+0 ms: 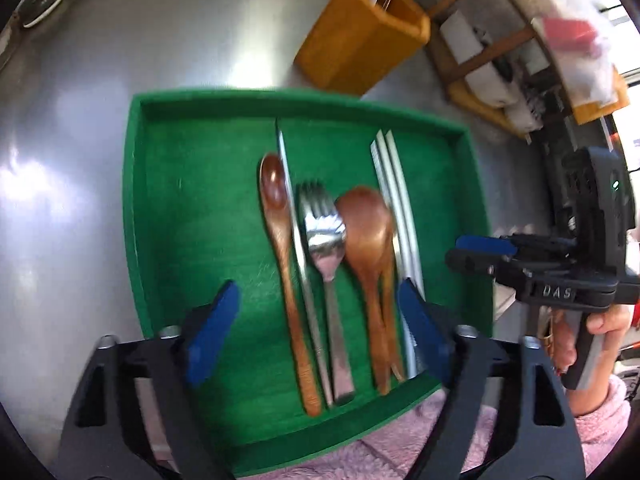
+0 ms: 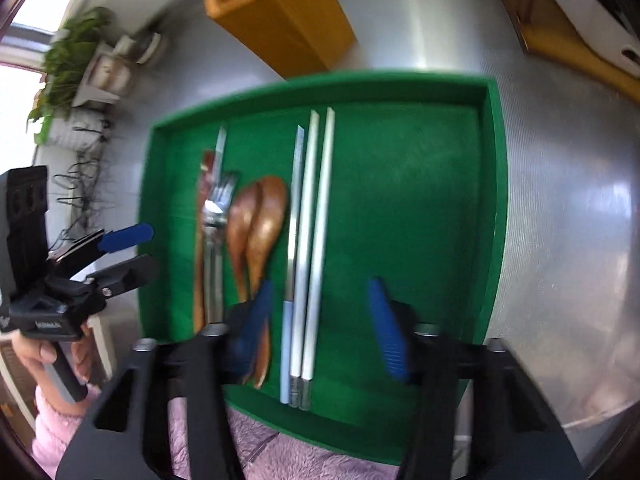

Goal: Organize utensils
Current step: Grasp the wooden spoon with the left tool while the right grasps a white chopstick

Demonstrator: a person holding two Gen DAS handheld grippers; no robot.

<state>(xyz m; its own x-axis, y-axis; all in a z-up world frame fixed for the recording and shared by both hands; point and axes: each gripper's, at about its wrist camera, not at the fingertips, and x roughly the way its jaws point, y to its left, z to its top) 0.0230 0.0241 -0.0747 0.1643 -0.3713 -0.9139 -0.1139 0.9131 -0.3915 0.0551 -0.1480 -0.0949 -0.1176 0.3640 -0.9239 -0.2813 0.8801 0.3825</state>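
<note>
A green tray (image 1: 136, 200) (image 2: 496, 200) lies on the steel counter, its near edge against a pink fleece garment. In it lie, side by side, a small wooden spoon (image 1: 276, 208), a table knife (image 1: 296, 240), a fork (image 1: 324, 232), large wooden spoons (image 1: 366, 224) (image 2: 264, 220), and white chopsticks (image 1: 400, 200) (image 2: 316, 220) beside a blue-handled knife (image 2: 292, 220). My left gripper (image 1: 318, 334) hangs open above the spoon and fork handles. My right gripper (image 2: 320, 332) is open over the chopstick handles, its pads clear of them. Neither holds anything.
An orange utensil holder (image 1: 360, 40) (image 2: 280, 12) with metal cutlery stands behind the tray. A wooden rack (image 1: 480, 60) with white items is at the back right, potted plants (image 2: 68, 52) by the window on the left. Pink fleece (image 1: 360, 452) lies along the near edge.
</note>
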